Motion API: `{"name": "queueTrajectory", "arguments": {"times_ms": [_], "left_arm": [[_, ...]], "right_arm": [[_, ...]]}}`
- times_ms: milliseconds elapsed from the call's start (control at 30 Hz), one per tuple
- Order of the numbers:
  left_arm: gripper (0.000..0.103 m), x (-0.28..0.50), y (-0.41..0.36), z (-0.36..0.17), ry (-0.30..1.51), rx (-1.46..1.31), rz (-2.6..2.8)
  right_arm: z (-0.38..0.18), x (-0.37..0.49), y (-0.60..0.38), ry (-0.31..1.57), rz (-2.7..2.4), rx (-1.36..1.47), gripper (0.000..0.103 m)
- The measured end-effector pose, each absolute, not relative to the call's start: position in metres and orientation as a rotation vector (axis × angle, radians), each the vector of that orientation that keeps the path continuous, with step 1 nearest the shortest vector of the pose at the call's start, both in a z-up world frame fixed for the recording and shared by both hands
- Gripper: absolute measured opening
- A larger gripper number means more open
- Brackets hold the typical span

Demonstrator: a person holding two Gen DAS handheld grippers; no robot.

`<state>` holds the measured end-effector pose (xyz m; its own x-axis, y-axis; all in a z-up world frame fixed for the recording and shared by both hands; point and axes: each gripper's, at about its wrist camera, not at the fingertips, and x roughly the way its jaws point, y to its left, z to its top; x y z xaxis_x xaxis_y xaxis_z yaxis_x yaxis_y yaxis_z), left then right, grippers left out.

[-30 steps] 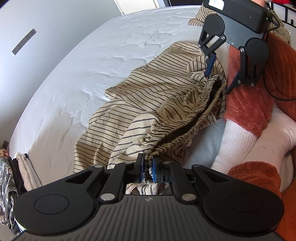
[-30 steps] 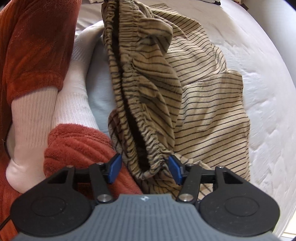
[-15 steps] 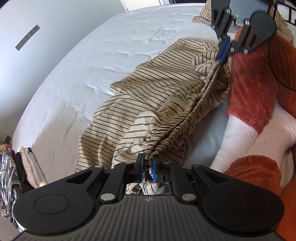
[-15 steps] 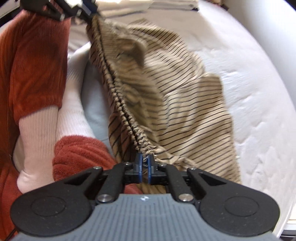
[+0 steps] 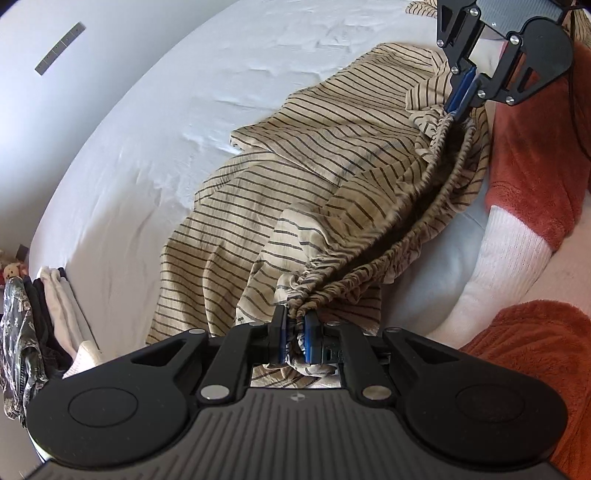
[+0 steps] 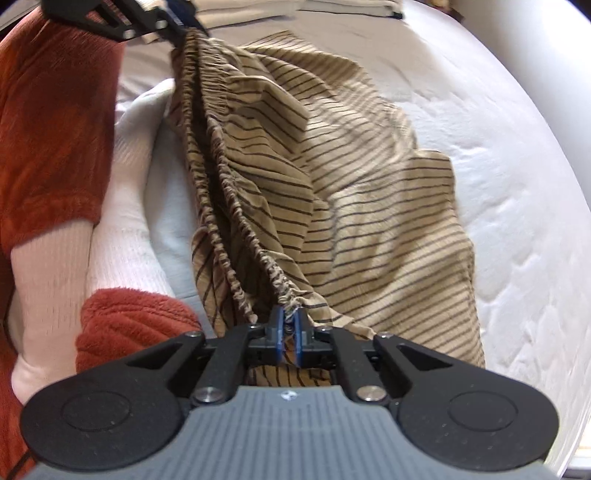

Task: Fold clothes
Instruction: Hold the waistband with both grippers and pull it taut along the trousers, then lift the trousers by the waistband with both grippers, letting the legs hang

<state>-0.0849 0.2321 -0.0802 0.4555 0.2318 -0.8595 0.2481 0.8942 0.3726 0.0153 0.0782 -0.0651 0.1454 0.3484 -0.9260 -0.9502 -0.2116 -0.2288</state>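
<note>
Left wrist view: the left gripper (image 5: 294, 334) is clamped on one end of the gathered elastic waistband (image 5: 402, 236) of the striped trousers (image 5: 295, 177).
Right wrist view: the right gripper (image 6: 287, 330) is closed on the other end of that waistband (image 6: 236, 225), its blue pads pinching the gathered fabric.
Far gripper, as each camera sees it: the right gripper (image 5: 460, 98) shows at the upper right of the left view; the left gripper (image 6: 177, 16) shows at the top of the right view, where its jaws are partly cut off.
Long axis of the waistband: it runs in a line from one gripper to the other, lifted off the bed and sagging a little in the middle, its two layers parted so that a dark slit shows between them.
Trousers: beige with thin dark stripes, the legs (image 6: 388, 221) spilling away from the waistband across the white bed sheet (image 5: 147, 129), rumpled and overlapped.
Beside the waistband: the person's legs in rust-coloured fleece (image 5: 532, 147) and white ribbed socks (image 5: 502, 254), lying close along the held edge, on the side away from the trouser legs.
Bed edge: a stack of folded clothes (image 5: 55, 306) at the left of the left wrist view, well apart from the trousers.
Far end of the bed: pale folded fabric (image 6: 295, 7) at the top of the right view.
</note>
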Motion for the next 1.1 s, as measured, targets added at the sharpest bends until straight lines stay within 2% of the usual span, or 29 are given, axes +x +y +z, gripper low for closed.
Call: {"name": "queueTrajectory", "arguments": {"times_ms": [33, 133, 200, 300, 367, 433, 600, 667, 733, 800, 1100], "left_arm": [[0.010, -0.085, 0.233, -0.080, 1.110, 0.486, -0.013], [0.010, -0.086, 0.234, -0.078, 1.112, 0.482, -0.017], [0.010, -0.087, 0.234, -0.076, 1.113, 0.478, -0.017], [0.010, -0.088, 0.232, -0.072, 1.107, 0.462, -0.015], [0.010, -0.088, 0.232, -0.069, 1.101, 0.451, -0.016], [0.010, -0.089, 0.232, -0.066, 1.097, 0.451, -0.014], [0.010, -0.092, 0.232, -0.059, 1.088, 0.439, -0.009], [0.010, -0.092, 0.232, -0.058, 1.085, 0.431, -0.010], [0.010, -0.093, 0.231, -0.058, 1.084, 0.433, -0.010], [0.010, -0.095, 0.231, -0.058, 1.085, 0.437, -0.011], [0.010, -0.105, 0.232, -0.055, 1.098, 0.434, -0.083]], "right_arm": [[-0.063, 0.013, 0.077, 0.681, 1.396, -1.220, 0.031], [-0.058, 0.005, 0.075, 0.648, 1.442, -1.236, 0.056], [-0.055, 0.000, 0.074, 0.626, 1.473, -1.247, 0.064], [-0.061, -0.012, 0.078, 0.593, 1.484, -1.272, 0.064], [-0.073, -0.018, 0.086, 0.585, 1.468, -1.290, 0.062], [-0.085, -0.021, 0.093, 0.596, 1.445, -1.313, 0.050], [-0.104, -0.024, 0.095, 0.561, 1.398, -1.359, 0.047], [-0.108, -0.025, 0.094, 0.537, 1.364, -1.370, 0.042], [-0.112, -0.025, 0.092, 0.518, 1.337, -1.382, 0.032], [-0.111, -0.020, 0.089, 0.528, 1.328, -1.362, 0.014], [-0.041, -0.003, 0.063, 0.582, 1.348, -1.218, 0.009]]}}
